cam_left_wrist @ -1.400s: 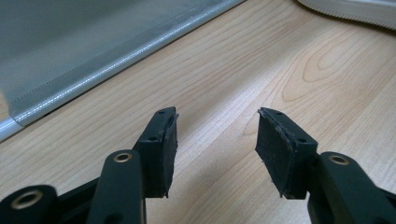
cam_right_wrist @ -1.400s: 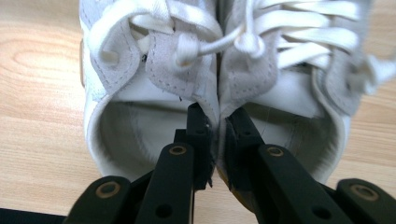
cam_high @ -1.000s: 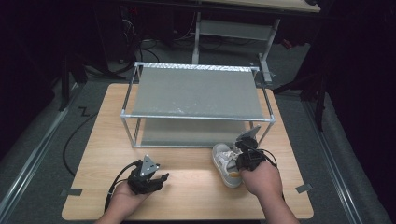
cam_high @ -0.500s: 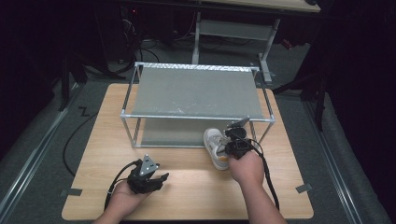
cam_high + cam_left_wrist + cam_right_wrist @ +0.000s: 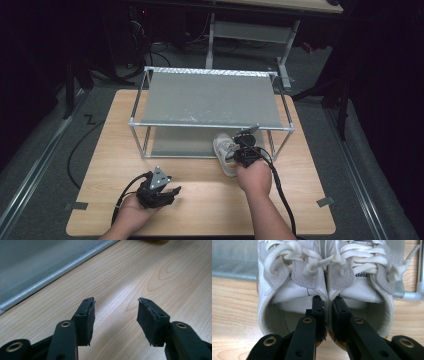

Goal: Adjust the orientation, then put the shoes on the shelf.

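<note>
Two white shoes [image 5: 324, 282] are sitting side by side directly in front of the right gripper [image 5: 327, 312], and they are touching each other along their inner walls. Each one is showing white leather, pale grey suede panels beside the eyelets, thick cream laces and a yellowish sole edge at the bottom. The right gripper's two jaws are going down into the shoe openings, one jaw in each shoe, and they are pinching the two touching inner collars between them, so this gripper is closed on the pair. The heels are lying nearest to the jaws and the toes are pointing away from them, so the long axis of the shoes is running straight ahead of the gripper, toward the metal rack [image 5: 210, 102] beyond. In the high view the pair [image 5: 226, 150] is resting at the front edge of this rack, with the toes reaching under its upper grey shelf. The rack is showing two grey shelves, one above the other. The left gripper [image 5: 116, 312] is lying low over the wooden table [image 5: 155, 272], its two jaws are standing well apart with nothing between them, and the lower shelf edge [image 5: 45, 281] is running past on its far left side.
</note>
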Demonstrator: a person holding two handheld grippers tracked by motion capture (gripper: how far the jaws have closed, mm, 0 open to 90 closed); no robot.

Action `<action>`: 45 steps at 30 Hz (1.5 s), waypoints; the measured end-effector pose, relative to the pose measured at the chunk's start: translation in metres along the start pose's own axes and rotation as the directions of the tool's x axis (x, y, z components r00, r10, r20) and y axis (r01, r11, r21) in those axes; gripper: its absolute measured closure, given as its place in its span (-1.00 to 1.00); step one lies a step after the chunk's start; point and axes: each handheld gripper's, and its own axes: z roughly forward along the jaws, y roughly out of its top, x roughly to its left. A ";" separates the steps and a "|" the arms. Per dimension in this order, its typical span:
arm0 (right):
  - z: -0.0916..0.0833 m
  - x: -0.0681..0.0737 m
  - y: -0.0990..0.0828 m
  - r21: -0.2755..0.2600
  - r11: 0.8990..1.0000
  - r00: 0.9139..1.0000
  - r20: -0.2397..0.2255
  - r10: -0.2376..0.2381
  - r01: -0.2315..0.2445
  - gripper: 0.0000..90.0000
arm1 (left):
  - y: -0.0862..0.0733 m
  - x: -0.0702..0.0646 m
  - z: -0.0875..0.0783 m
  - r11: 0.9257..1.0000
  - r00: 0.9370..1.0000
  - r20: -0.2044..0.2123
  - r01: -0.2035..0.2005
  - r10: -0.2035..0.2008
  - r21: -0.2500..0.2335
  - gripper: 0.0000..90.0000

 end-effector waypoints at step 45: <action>-0.008 -0.003 -0.008 -0.061 0.998 0.999 -0.038 0.001 -0.004 0.35 | -0.003 -0.003 0.003 1.000 1.000 -0.004 -0.016 0.016 0.022 0.06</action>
